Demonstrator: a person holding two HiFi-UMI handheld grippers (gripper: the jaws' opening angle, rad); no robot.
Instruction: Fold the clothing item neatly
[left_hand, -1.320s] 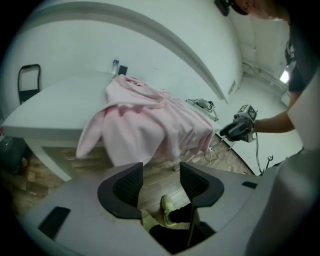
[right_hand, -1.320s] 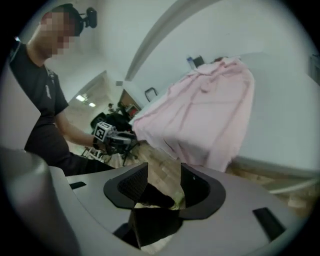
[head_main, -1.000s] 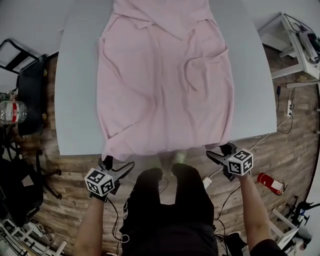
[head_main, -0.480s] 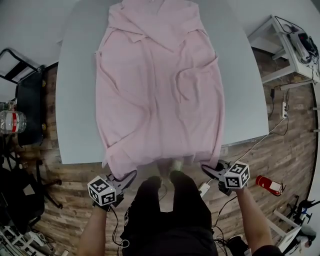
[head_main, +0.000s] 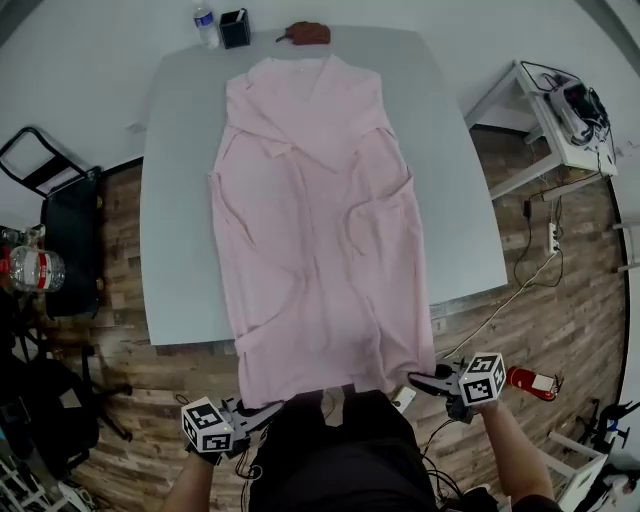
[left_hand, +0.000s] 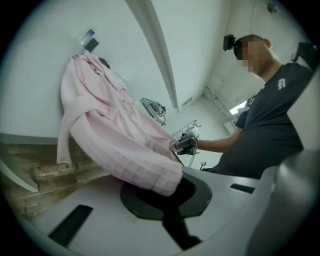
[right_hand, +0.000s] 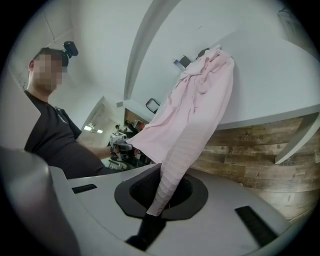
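Up came my left gripper (head_main: 266, 408) and right gripper (head_main: 420, 380). I can't see inside the black cup (head_main: 235, 28) far off on the table (head_main: 180, 250). Each gripper pinches tight one bottom corner of the pink robe (head_main: 320, 220) lying along it.

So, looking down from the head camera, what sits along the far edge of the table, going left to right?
Water bottle → black cup → brown pouch, all just beyond the collar of the pink robe.
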